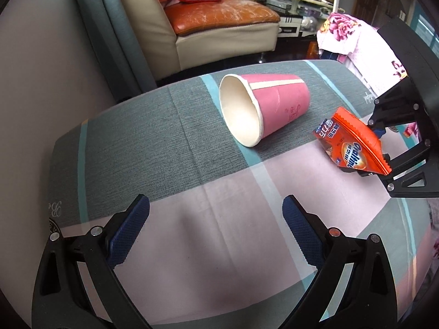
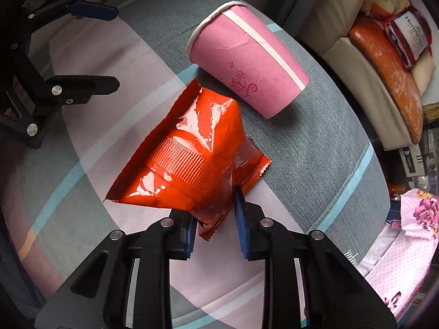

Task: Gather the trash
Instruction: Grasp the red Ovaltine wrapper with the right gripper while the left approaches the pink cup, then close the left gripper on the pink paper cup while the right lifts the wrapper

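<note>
Orange foil fills the right wrist view: the Ovaltine wrapper (image 2: 192, 161) shows only its shiny, crimped back there, while the left wrist view shows its printed face (image 1: 354, 142) with the brand lettering. Likewise the pink paper cup (image 2: 247, 68) shows its purple print and side wall in the right wrist view, and its white inside and open mouth (image 1: 263, 107) in the left.

That cup lies on its side on the grey, pink and blue striped cloth (image 1: 164, 142), and the wrapper sits just beside it, on the side away from the cup's mouth. Whether the wrapper's lower corner touches the cloth is hard to make out; it looks raised.

Between the blue pads of the right gripper (image 2: 215, 222) the wrapper's near edge is pinched, the jaws narrowed onto it; the gripped corner is partly hidden behind the left pad. In the left wrist view that gripper (image 1: 381, 153) is cut off at the frame edge.

Nearer than the cup, the left gripper (image 1: 216, 233) stands wide apart over bare pink cloth, holding nothing, well apart from the cup.
</note>
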`<state>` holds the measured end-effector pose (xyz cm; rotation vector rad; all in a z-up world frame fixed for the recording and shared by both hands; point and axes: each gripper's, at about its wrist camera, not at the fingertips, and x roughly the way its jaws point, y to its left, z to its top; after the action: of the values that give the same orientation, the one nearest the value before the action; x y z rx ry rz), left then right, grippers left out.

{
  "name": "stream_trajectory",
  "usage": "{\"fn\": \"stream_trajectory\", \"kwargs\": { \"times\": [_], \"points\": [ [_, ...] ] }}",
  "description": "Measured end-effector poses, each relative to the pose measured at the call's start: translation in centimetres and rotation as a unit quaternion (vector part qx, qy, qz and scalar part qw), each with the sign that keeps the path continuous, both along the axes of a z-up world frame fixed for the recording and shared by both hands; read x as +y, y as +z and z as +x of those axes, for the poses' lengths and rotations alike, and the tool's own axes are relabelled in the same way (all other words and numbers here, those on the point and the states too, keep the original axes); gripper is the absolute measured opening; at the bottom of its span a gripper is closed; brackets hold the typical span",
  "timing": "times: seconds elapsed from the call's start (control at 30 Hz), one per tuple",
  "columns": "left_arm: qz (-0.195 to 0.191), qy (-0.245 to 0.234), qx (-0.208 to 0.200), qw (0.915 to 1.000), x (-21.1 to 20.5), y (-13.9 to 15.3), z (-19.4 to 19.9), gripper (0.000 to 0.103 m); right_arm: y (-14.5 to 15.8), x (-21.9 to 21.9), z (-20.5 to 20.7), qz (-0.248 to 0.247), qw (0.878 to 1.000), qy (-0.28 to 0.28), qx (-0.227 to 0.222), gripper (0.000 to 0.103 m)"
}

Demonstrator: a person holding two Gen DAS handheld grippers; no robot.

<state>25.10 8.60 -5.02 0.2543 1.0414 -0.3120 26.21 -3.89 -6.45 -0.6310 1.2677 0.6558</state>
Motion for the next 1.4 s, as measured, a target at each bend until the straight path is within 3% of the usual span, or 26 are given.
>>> {"fn": "stream_trajectory", "kwargs": {
  "times": [0.2, 0.37, 0.67, 0.83, 1.0, 1.17, 1.4],
  "points": [
    [0.043, -0.071, -0.029, 0.9961, -3.3, 2.0, 1.9, 0.097, 2.1, -3.1, 1.3, 0.012, 0.998, -0.056, 0.003, 0.023],
    [0.083, -0.151, -0.034, 0.9845, -7.2, 2.7, 4.0, 0.098, 2.8, -7.0, 3.9, 0.016, 0.992, -0.126, 0.007, 0.023],
    [0.138, -0.219, 0.005, 0.9658, -10.8, -0.7, 8.5, 0.097, 1.6, -10.5, 6.7, 0.044, 0.982, -0.183, 0.026, 0.023],
    [0.113, -0.209, 0.027, 0.9709, -10.5, -2.3, 9.4, 0.094, 0.8, -11.6, 7.4, 0.058, 0.975, -0.213, 0.032, 0.023],
    [0.086, -0.171, 0.010, 0.9814, -9.8, -2.0, 8.9, 0.086, 0.0, -11.9, 6.9, 0.057, 0.971, -0.231, 0.034, 0.023],
    [0.072, -0.132, -0.006, 0.9886, -9.5, -1.2, 6.6, 0.079, 0.5, -12.3, 5.7, 0.084, 0.964, -0.250, 0.024, 0.023],
    [0.051, -0.080, -0.024, 0.9952, -9.4, 0.4, 2.0, 0.077, 1.1, -12.6, 1.9, 0.119, 0.954, -0.274, 0.022, 0.023]
  ]
}}
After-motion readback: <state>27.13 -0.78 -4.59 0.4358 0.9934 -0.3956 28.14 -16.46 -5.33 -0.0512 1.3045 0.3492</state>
